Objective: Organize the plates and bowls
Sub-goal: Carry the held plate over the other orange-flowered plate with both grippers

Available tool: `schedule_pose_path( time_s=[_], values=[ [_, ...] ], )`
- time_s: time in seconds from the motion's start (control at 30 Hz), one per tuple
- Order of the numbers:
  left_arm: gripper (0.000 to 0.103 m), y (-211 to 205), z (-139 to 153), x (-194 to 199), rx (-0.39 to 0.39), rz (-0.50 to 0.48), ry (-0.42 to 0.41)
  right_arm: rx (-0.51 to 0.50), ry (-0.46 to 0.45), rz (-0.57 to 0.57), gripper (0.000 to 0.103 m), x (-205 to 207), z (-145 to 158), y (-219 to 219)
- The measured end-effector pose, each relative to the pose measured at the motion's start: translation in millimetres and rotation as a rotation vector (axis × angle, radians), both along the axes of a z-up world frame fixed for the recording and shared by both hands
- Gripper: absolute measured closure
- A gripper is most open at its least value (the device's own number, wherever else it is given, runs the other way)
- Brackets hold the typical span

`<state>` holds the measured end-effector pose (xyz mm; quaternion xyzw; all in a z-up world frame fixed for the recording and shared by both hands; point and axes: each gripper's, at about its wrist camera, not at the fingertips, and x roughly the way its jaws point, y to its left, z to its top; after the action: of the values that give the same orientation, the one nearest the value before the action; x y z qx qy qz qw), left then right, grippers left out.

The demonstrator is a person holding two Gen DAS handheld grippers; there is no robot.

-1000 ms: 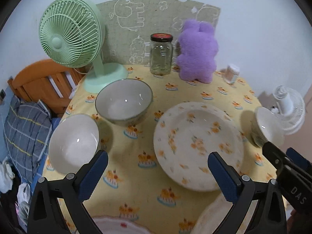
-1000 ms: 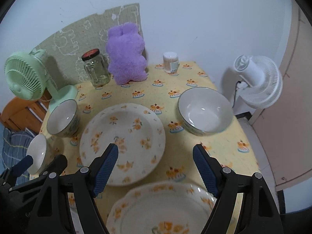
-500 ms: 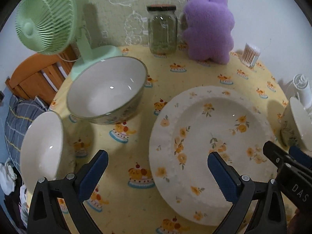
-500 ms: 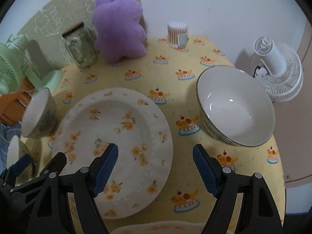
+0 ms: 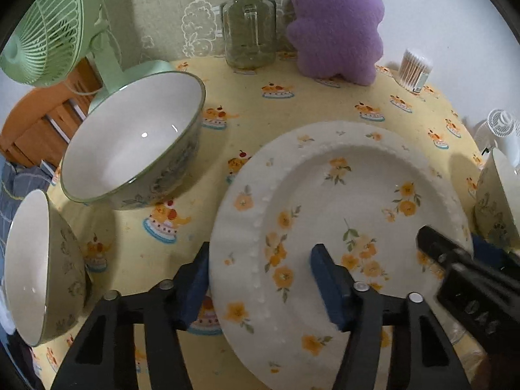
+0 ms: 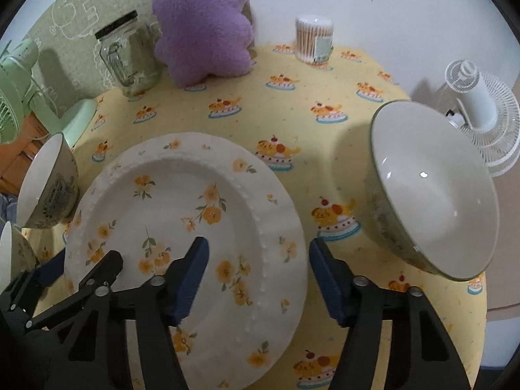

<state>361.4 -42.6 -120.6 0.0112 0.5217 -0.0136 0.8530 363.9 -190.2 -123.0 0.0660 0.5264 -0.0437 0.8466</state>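
A white floral plate point(image 5: 341, 195) point(image 6: 182, 201) lies flat on the yellow tablecloth. My left gripper point(image 5: 261, 286) straddles its left rim, one pad outside the edge and one over the well; its jaws are closing and do not press on the plate. My right gripper point(image 6: 258, 282) straddles the right rim the same way, its jaws also closing. A large bowl point(image 5: 130, 149) point(image 6: 45, 185) and a second bowl point(image 5: 32, 266) stand left of the plate. A third bowl point(image 6: 435, 188) point(image 5: 497, 195) stands to the right.
Along the back stand a green fan point(image 5: 48, 32), a glass jar point(image 5: 248, 26), a purple plush toy point(image 5: 334, 22) and a tub of cotton swabs point(image 6: 313, 39). A white fan point(image 6: 481, 110) sits beyond the table's right edge, a wooden chair point(image 5: 35, 123) beyond the left.
Both grippers have come down and forward to the plate. Their jaws have narrowed and now stand either side of its opposite rims.
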Motion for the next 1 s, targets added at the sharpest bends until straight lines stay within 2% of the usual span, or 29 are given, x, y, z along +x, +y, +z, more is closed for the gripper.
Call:
schedule_pose_path(
  time_s=[0.13,0.27,0.5,0.63,0.83,1.0],
  values=[
    [0.047,1,3,-2,0.013,0.016,0.011,-0.006,0.003,-0.027,0.046,-1,0,-1],
    [0.047,3,4,-7,0.042,0.019,0.020,0.010,0.037,-0.037,0.046,-4,1,1],
    [0.047,18,4,-23,0.033,0.043,0.055,0.030,0.052,-0.011,0.046,-17,2,14],
    [0.047,21,4,-26,0.027,0.038,0.049,0.022,0.053,-0.001,0.044,-15,2,17],
    [0.038,17,2,-22,0.030,0.037,0.028,0.007,0.055,0.029,0.039,-9,-3,21],
    [0.038,16,2,-17,0.041,0.051,0.022,-0.011,0.047,0.035,0.039,-3,-5,23]
  ],
)
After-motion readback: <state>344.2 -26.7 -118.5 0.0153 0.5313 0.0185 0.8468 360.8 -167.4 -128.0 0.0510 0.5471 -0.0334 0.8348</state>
